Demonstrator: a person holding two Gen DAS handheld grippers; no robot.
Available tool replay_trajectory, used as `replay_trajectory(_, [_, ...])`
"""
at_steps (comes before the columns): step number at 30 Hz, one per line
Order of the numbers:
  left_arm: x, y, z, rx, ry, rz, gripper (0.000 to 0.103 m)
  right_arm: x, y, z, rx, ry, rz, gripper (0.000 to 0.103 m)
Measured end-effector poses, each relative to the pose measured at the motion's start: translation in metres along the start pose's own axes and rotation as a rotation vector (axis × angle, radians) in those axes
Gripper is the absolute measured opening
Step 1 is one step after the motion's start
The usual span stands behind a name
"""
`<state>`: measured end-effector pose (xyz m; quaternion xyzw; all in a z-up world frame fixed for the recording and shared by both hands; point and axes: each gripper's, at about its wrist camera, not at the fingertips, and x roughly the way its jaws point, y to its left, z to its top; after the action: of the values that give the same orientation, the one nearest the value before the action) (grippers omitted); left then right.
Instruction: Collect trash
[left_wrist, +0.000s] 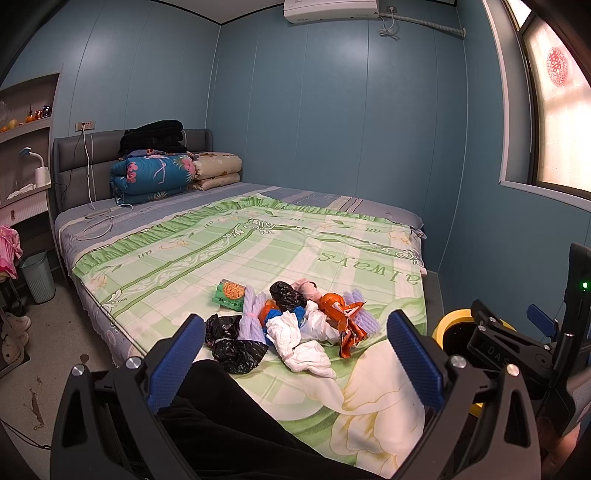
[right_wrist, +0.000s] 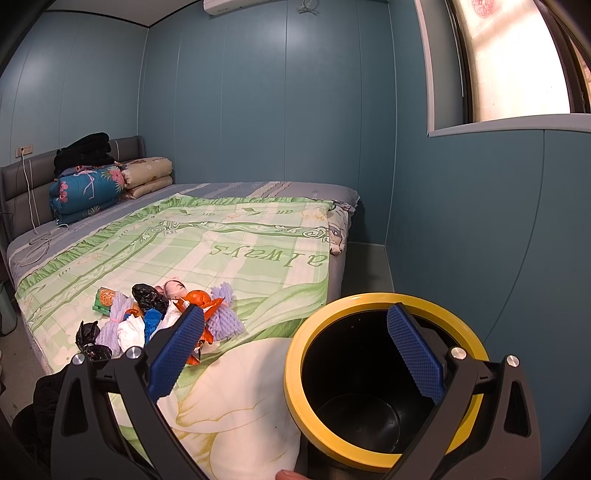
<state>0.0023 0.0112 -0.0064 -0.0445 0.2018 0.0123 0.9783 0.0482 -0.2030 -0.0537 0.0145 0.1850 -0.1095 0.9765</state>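
Right tool (right_wrist: 295, 347) open over yellow-rimmed bin (right_wrist: 369, 454); bedspread (left_wrist: 258, 258) reads "always".

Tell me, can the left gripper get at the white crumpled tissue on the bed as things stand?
Probably yes. The left gripper is open and aimed at the trash pile, and the white tissue lies at the pile's near edge on the bed, uncovered, with nothing between it and the jaws.
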Motion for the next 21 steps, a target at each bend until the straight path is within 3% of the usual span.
replay_trajectory(21, [0.0002,-0.0014,0.0002,0.001,0.001,0.001,0.095,0.0016,0.0010,-0.0011,0.000,0.004,0.000,0.095])
